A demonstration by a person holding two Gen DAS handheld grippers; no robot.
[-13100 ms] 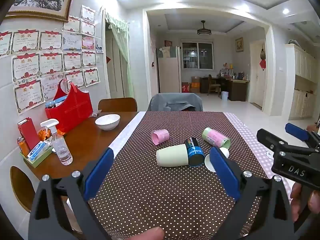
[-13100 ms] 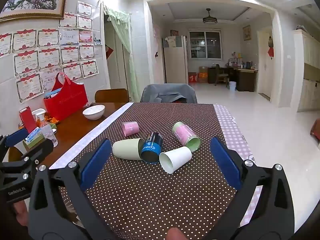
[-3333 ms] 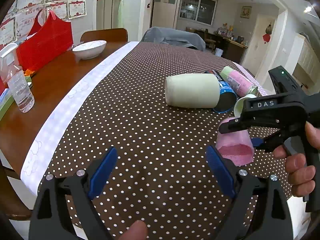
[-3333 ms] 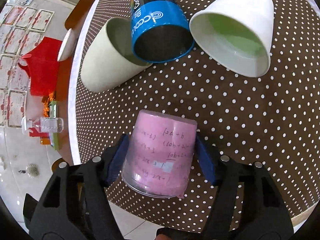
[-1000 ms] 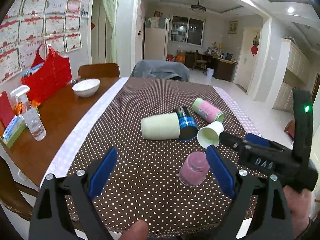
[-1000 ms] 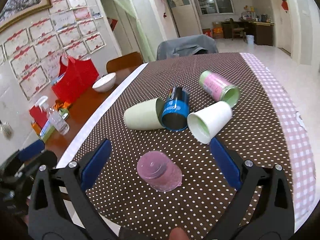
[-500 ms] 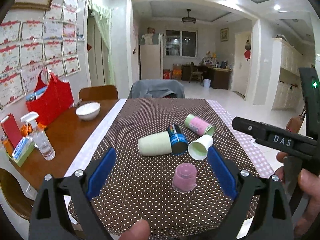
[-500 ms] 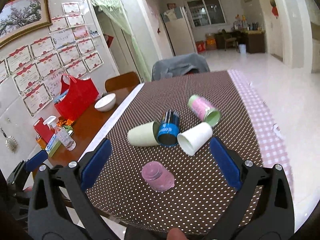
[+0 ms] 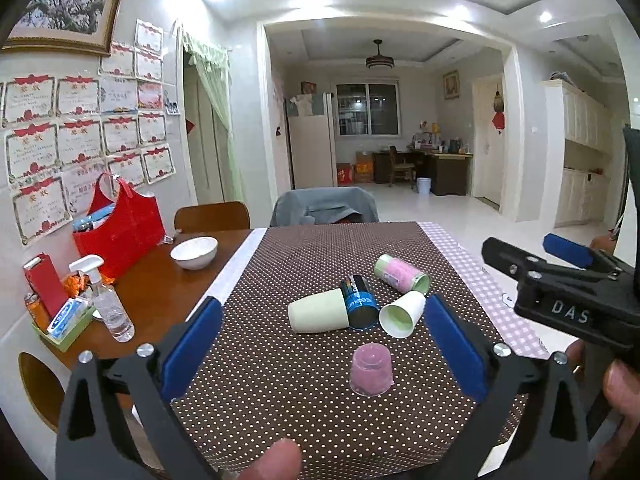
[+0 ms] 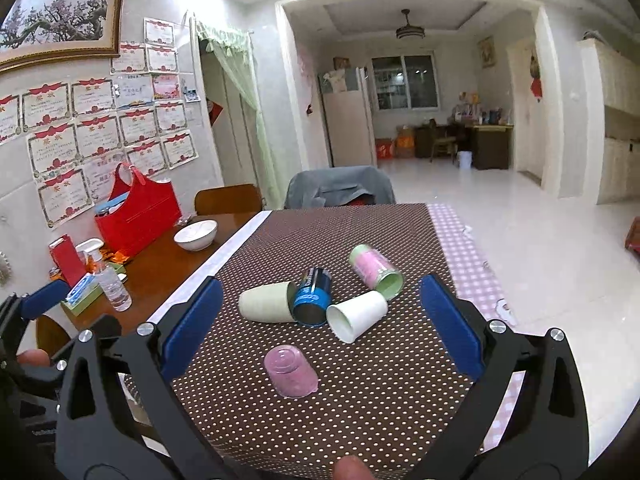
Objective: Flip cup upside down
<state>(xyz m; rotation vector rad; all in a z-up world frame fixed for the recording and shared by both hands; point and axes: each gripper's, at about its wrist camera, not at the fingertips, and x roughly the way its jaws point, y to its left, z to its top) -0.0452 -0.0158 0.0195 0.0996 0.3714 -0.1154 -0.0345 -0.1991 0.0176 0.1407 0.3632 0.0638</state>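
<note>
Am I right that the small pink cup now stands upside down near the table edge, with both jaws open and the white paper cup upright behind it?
Not quite: the white paper cup lies on its side, mouth toward the camera, as the right wrist view shows. The rest holds: the small pink cup stands upside down near the edge, and the left gripper and right gripper both have open jaws.

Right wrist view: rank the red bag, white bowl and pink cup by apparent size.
1. red bag
2. pink cup, though it lies nearest the camera, so its rank is unsure
3. white bowl
</note>
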